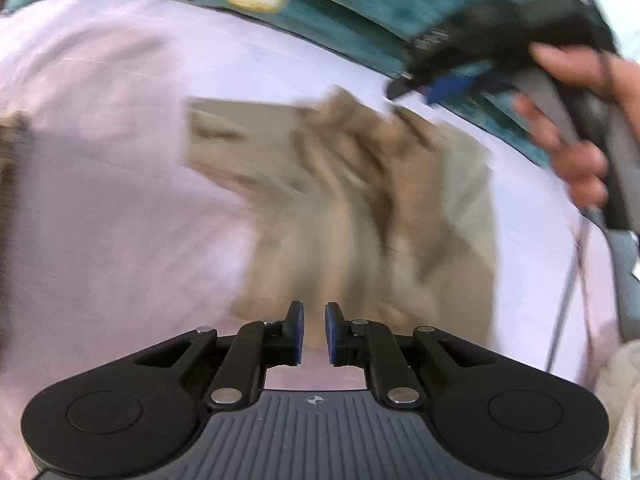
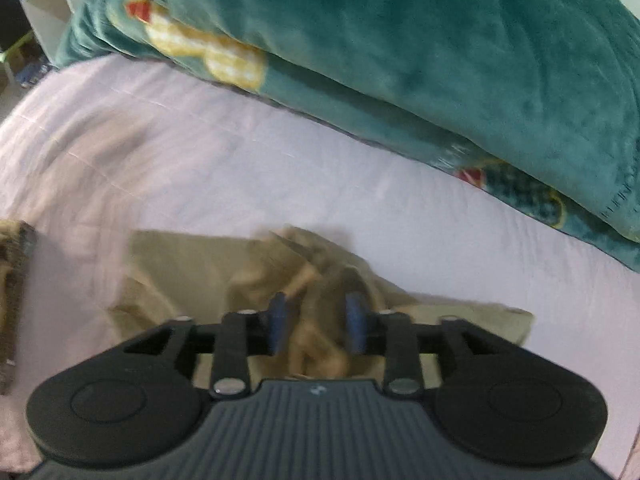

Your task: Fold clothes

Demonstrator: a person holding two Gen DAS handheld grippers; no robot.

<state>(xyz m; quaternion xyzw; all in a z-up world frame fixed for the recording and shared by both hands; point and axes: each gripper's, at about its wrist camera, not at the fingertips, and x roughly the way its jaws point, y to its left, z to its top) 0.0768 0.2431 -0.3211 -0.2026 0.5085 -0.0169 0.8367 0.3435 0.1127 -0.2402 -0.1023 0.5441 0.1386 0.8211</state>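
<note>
A tan garment (image 1: 352, 184) lies rumpled on the pink bedsheet (image 1: 100, 160), bunched in the middle and flat at its edges. My left gripper (image 1: 314, 332) hovers over its near edge, its blue pads a narrow gap apart with nothing between them. In the left wrist view a hand (image 1: 572, 140) holds my right gripper (image 1: 424, 88) above the garment's far right corner. In the right wrist view my right gripper (image 2: 316, 324) stands open over the bunched tan garment (image 2: 192, 272). Folds show in the gap, and the pads do not press on them. Both views are blurred.
A teal plush blanket (image 2: 400, 40) with yellow figures is heaped along the far side of the bedsheet (image 2: 240, 160). A brown fabric item (image 2: 12, 280) lies at the left edge. Pale fluffy cloth (image 1: 624, 400) shows at the lower right. A white shelf (image 2: 48, 0) stands beyond the bed.
</note>
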